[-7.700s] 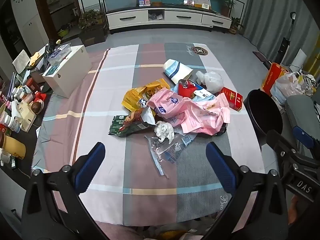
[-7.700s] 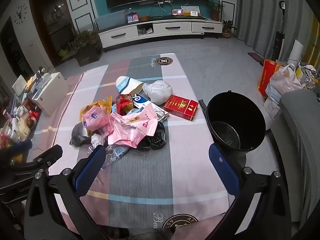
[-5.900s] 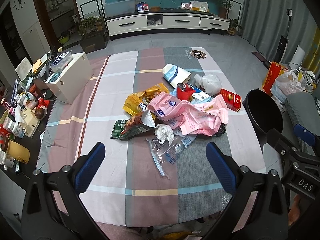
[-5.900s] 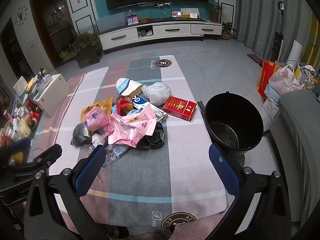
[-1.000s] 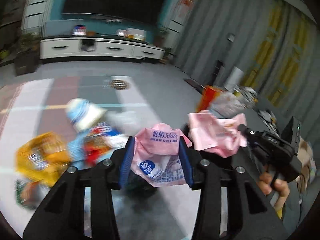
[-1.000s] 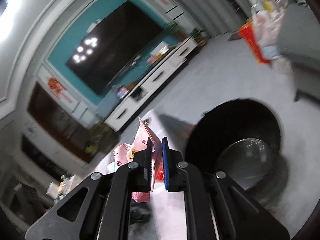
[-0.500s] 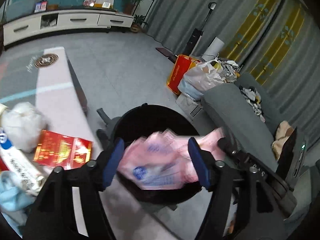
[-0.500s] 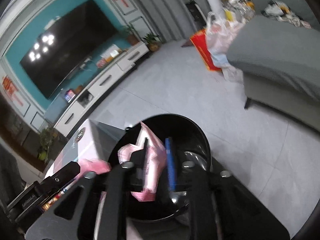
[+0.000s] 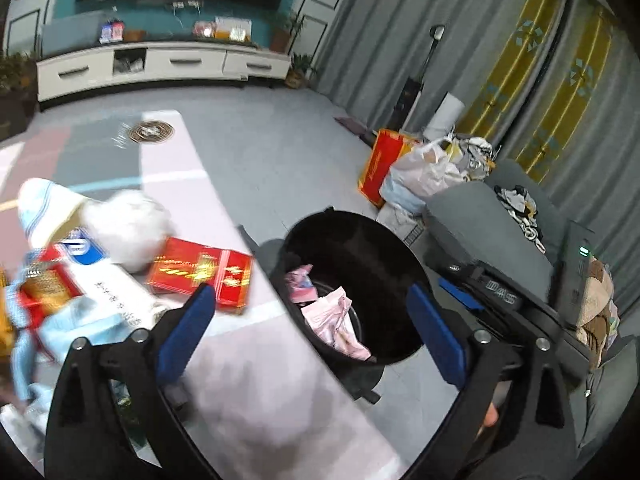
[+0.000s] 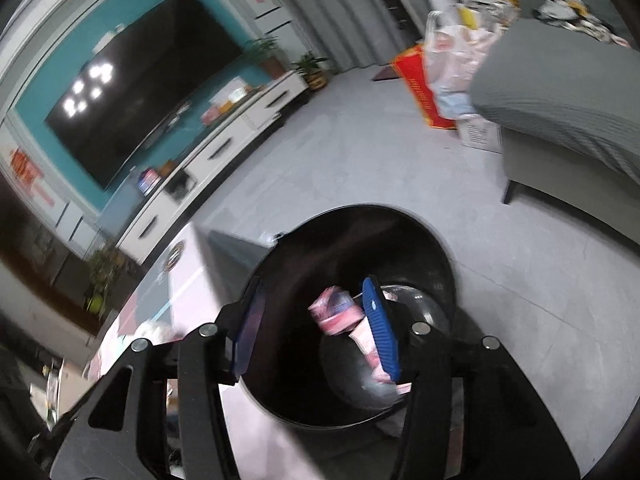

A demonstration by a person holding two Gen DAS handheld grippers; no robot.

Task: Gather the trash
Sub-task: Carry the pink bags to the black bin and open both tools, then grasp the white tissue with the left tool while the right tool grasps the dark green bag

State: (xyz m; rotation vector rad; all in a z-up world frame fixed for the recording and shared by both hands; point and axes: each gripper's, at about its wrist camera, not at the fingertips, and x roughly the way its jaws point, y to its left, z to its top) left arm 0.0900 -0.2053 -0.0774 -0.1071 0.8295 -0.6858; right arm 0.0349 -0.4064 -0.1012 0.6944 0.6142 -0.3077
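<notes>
Right now both grippers hang over the black bin [image 9: 356,240], which stands on the floor just beside the table edge. Left gripper [image 9: 316,324] has its jaws spread wide w/ nothing between them; its blue pads frame the bin mouth. Right gripper [image 10: 316,332] is also parted, jaws moderately wide, holding nothing, pointing down into the bin [image 10: 400,232]. Inside the bin lie two pink wrappers: in the left view a bigger crumpled pink bag [image 9: 336,320] sits at the bottom and a smaller pink packet [image 9: 300,284] leans against the near-left wall; in the right view the rolled pink packet [image 10: 334,310] shows between the fingers, and the other pink bag [image 10: 368,344] is partly hidden behind the blue pad. Rest of the trash is on the table [image 9: 256,392], left of the bin: a red carton [image 9: 200,272] nearest the edge, a white crumpled bag [image 9: 128,224] behind it, a white-and-blue paper pouch [image 9: 44,208], a long white box w/ blue print [image 9: 108,280], plus red and light-blue bits at far left, blurred. Beyond the bin: grey sofa [image 9: 492,220], red paper bag [image 9: 384,168], white plastic bag [image 9: 420,172], TV cabinet [image 9: 160,66] at the back wall.
</notes>
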